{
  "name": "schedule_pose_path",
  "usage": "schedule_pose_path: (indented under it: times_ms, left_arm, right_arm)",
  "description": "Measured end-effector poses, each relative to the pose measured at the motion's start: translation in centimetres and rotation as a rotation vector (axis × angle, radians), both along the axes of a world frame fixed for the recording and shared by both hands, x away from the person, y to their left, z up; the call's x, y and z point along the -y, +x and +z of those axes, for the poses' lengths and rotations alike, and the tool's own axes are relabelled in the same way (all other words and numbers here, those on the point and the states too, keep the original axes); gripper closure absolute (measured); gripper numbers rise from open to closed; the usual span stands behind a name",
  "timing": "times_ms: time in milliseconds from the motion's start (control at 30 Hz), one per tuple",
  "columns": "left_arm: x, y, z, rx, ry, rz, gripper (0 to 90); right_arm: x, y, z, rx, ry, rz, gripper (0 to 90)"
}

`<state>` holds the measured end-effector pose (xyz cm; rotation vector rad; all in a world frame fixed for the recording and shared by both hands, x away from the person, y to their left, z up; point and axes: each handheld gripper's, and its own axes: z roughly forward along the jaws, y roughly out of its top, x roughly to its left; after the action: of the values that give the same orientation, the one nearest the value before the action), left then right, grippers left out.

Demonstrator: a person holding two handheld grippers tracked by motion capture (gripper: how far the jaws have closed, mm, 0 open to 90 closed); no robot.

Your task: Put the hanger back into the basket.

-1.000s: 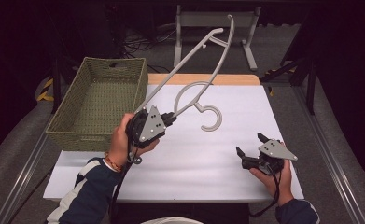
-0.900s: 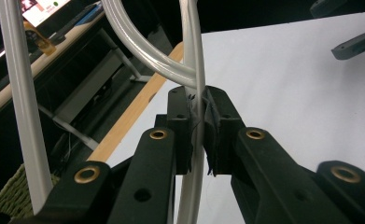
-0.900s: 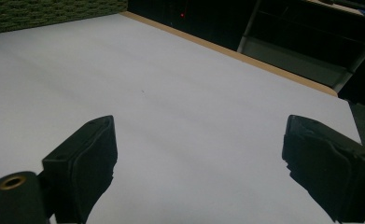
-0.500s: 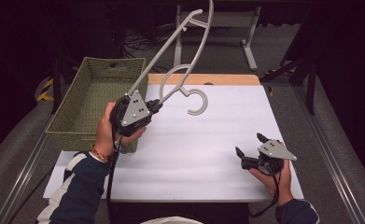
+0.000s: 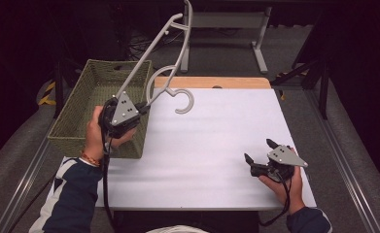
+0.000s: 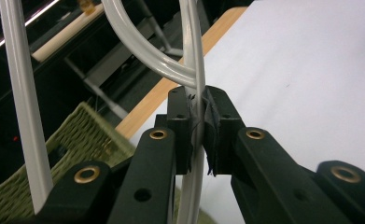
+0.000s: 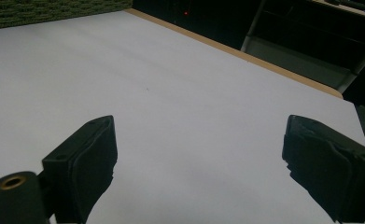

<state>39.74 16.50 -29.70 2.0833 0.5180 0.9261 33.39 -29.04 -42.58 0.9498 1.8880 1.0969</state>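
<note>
A light grey plastic hanger (image 5: 145, 59) is in the air, rising steeply up and to the right, with its hook above the white tabletop. My left gripper (image 5: 146, 103) is shut on it near the neck, just over the right rim of the green woven basket (image 5: 66, 143). In the left gripper view the two black pads clamp the hanger's thin bar (image 6: 196, 56) at the left gripper (image 6: 199, 126), and the basket (image 6: 77, 135) lies below. My right gripper (image 5: 259, 150) rests at the table's lower right, open. Its jaws stand wide apart around bare white surface at the right gripper (image 7: 199, 154).
The white table sheet (image 5: 202, 145) has a wooden strip (image 5: 216, 82) along its far edge. A metal frame (image 5: 226, 19) stands on the dark floor behind. The basket hangs partly over the table's left side.
My left hand has carried the hanger leftward from over the table's middle to the basket's right rim, and the hanger now stands steeper. The right gripper has stayed put.
</note>
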Motion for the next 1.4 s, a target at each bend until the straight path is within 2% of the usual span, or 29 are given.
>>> schedule_pose_path:
  times_ms: [67,267,433,600,633,767,800,1033,1200,1400]
  left_arm:
    - [-0.9,0.3,-0.3,-0.019,-0.016,0.006,82.1]
    - [-2.8,1.0,-1.5,-0.048,-0.018,0.058,82.1]
    - [-4.1,1.5,-2.4,-0.066,-0.001,0.084,82.1]
    - [-5.8,1.9,-3.1,-0.1,-0.013,0.118,82.1]
    - [-6.1,2.1,-3.2,-0.101,-0.003,0.12,82.1]
    - [-6.9,2.4,-3.6,-0.112,0.02,0.138,82.1]
    - [-7.0,2.4,-3.7,-0.124,0.015,0.146,82.1]
    - [-8.0,3.2,-4.1,-0.14,0.027,0.172,82.0]
    - [-8.9,3.9,-4.6,-0.182,0.016,0.185,82.0]
    - [-9.9,4.4,-5.1,-0.221,0.028,0.206,82.0]
  right_arm:
    - [0.0,0.1,-0.1,0.0,-0.001,-0.001,10.8]
    - [0.0,0.2,-0.3,-0.01,-0.007,0.0,10.8]
    - [0.0,0.2,-0.3,-0.012,-0.007,-0.001,10.8]
    - [-0.2,0.3,-0.4,-0.018,-0.011,0.002,10.8]
    - [-0.2,0.3,-0.4,-0.019,-0.012,0.002,10.8]
    - [-0.1,0.3,-0.4,-0.018,-0.011,0.001,10.8]
    - [-0.2,0.3,-0.4,-0.018,-0.012,0.001,10.8]
    - [-0.3,0.4,-0.5,-0.027,-0.018,0.008,10.8]
    - [-0.3,0.4,-0.5,-0.028,-0.018,0.008,10.8]
    - [-0.5,0.5,-0.7,-0.034,-0.025,0.009,10.8]
